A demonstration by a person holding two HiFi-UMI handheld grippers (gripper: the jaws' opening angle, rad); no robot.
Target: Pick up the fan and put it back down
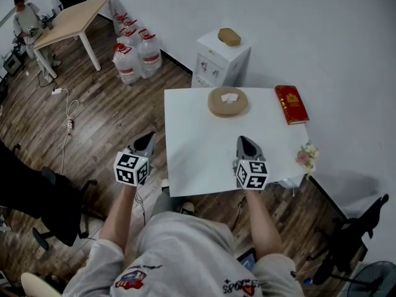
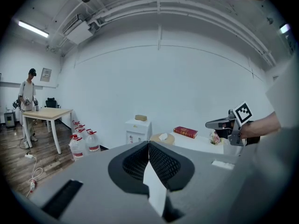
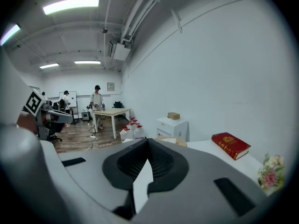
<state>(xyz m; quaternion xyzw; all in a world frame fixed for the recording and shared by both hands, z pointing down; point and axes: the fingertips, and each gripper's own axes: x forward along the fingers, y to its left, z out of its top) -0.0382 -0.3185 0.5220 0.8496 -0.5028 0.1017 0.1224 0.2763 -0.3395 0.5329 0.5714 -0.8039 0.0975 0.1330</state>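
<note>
Right, hanging at the near edge of the white table (image 1: 192, 166) with both tools: holding the left gripper (image 1: 147, 140) just off the table's left side, closed tight on nothing, and keeping the right gripper (image 1: 246, 142) over the tabletop, likewise closed and empty. Looking past the far edge at a white cabinet (image 1: 213, 64) against the wall, not getting in anybody's way. Picking out the fan (image 1: 228, 101), judging it to be the round tan disc lying flat at the far middle of the table, carrying something white on its centre, too small to name. Finding it well ahead of both grippers, almost straight in front of the right one and a touch toward the left, so favouring the right hand as the nearer. Showing no long axis, being round, so leaving the approach angle open; probably calling for opening up first and reaching in low at the rim. Seeing only bare tabletop along the way. Noting a red book (image 1: 291, 104) near the disc on its right, apart from it, the one neighbour worth steering clear of. Spotting a small bunch of flowers (image 1: 306, 154) at the right edge, well off the line.
</note>
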